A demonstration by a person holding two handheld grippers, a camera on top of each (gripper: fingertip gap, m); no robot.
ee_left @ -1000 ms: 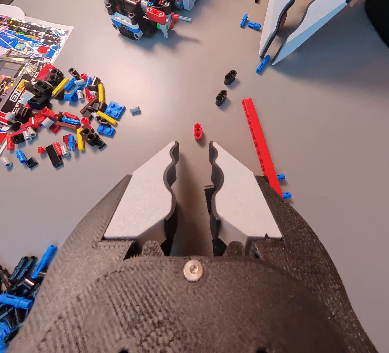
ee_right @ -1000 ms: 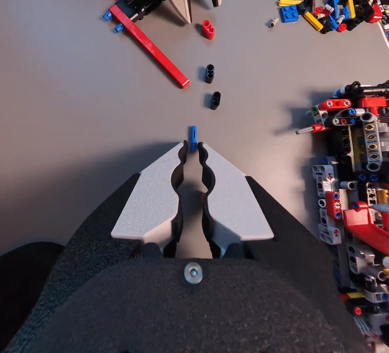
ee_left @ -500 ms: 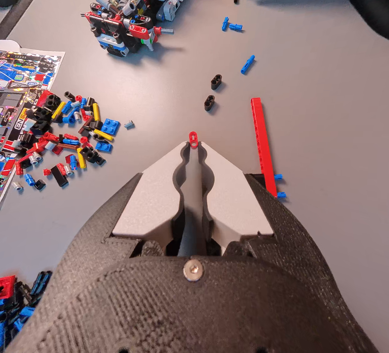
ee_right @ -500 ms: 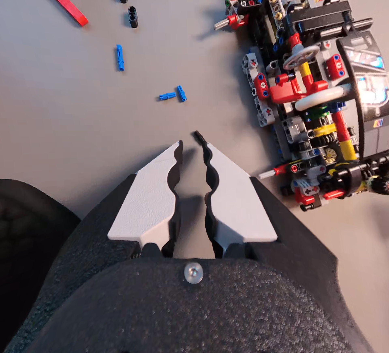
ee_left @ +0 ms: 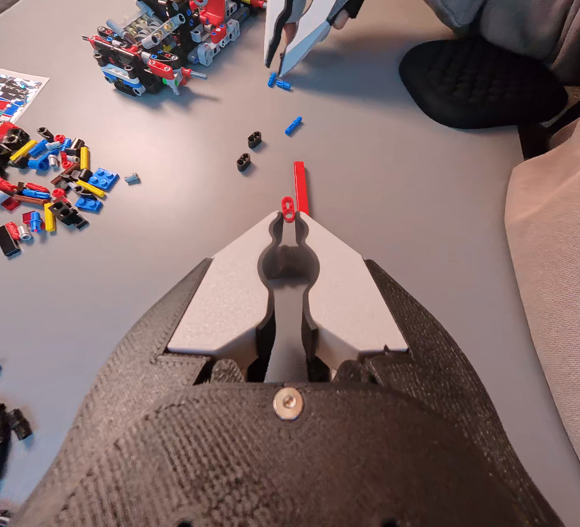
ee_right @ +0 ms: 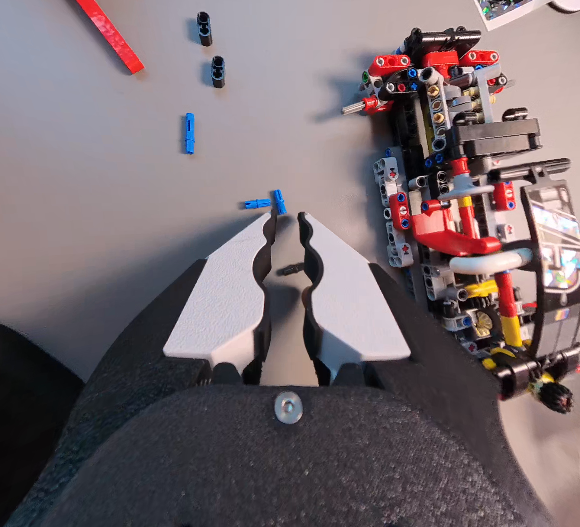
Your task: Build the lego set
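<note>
My left gripper (ee_left: 289, 214) is shut on a small red two-hole connector (ee_left: 287, 205) and holds it above the grey table, over the near end of a long red beam (ee_left: 300, 187). My right gripper (ee_right: 286, 214) is open a little, tips down beside two blue pins (ee_right: 278, 201); it also shows in the left wrist view (ee_left: 276, 67). A small black pin (ee_right: 291, 270) lies on the table between its fingers. The partly built car (ee_right: 455, 185) stands right of it, also in the left wrist view (ee_left: 175, 34). The red beam shows at the upper left (ee_right: 91, 14).
Two black connectors (ee_left: 249, 151) and a lone blue pin (ee_left: 293, 125) lie between the grippers. A pile of loose pieces (ee_left: 50, 176) and a sticker sheet (ee_left: 15, 97) sit at the left. A black pad (ee_left: 477, 85) and a person's sleeve lie at the right. There is about 20 cm between the tips of the two grippers.
My left gripper has lifted the red connector and shifted right over the red beam. My right gripper moved forward past the black pin to the two blue pins.
</note>
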